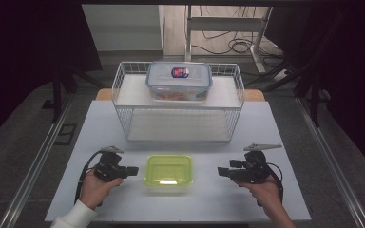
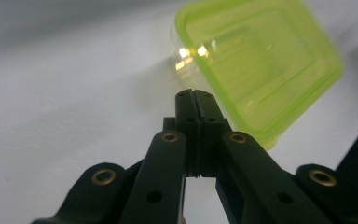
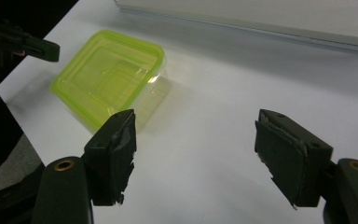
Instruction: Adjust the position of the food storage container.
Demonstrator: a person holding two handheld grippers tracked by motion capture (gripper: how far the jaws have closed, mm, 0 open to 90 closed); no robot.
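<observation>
A clear box with a lime-green lid [image 1: 168,172] sits on the white table near the front, between both hands. My left gripper [image 1: 134,170] rests just left of it, jaws pressed together with nothing between them; in the left gripper view its tip [image 2: 195,94] points at the green-lidded box [image 2: 261,60]. My right gripper [image 1: 221,172] is a short way right of the box, pointing at it. In the right gripper view its jaws [image 3: 195,140] stand wide apart over bare table, the green-lidded box [image 3: 109,74] ahead to the left.
A white wire basket rack [image 1: 123,83] stands behind the green box, with a clear blue-rimmed lidded container [image 1: 179,80] on its upper shelf. The table's front edge [image 1: 180,221] lies close to my hands. A metal frame and cables lie on the floor beyond.
</observation>
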